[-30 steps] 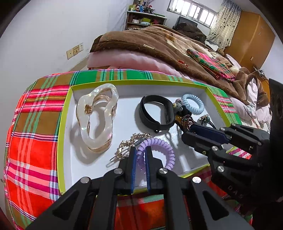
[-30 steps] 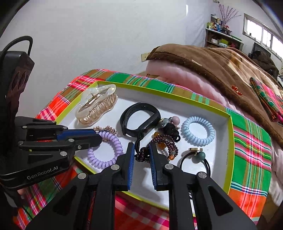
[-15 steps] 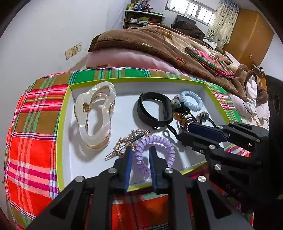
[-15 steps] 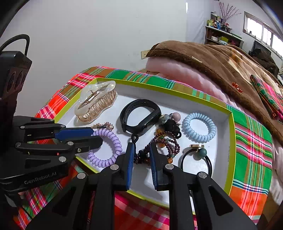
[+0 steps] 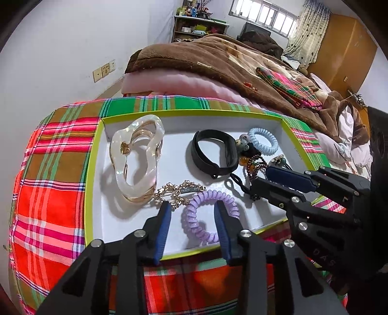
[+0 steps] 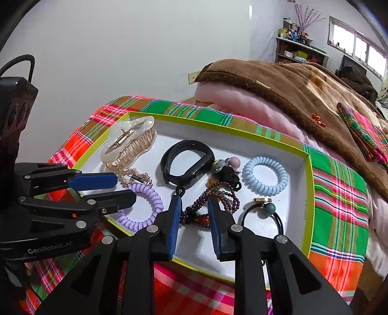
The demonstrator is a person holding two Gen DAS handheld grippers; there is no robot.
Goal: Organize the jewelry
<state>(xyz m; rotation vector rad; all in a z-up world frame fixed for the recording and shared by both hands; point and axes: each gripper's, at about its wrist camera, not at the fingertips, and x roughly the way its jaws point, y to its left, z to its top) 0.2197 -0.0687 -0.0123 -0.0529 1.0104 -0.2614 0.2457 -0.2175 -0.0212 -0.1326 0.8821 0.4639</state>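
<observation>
white walls, bright window, cluttered shelf, orange wardrobe

Both wrist cameras look forward and down, close over the near edge of the jewelry tray, sharing it and the far bed.

In the tray, the hair claw is placed leftmost, the wristband centrally, the coil tie right, behind the beads.
</observation>
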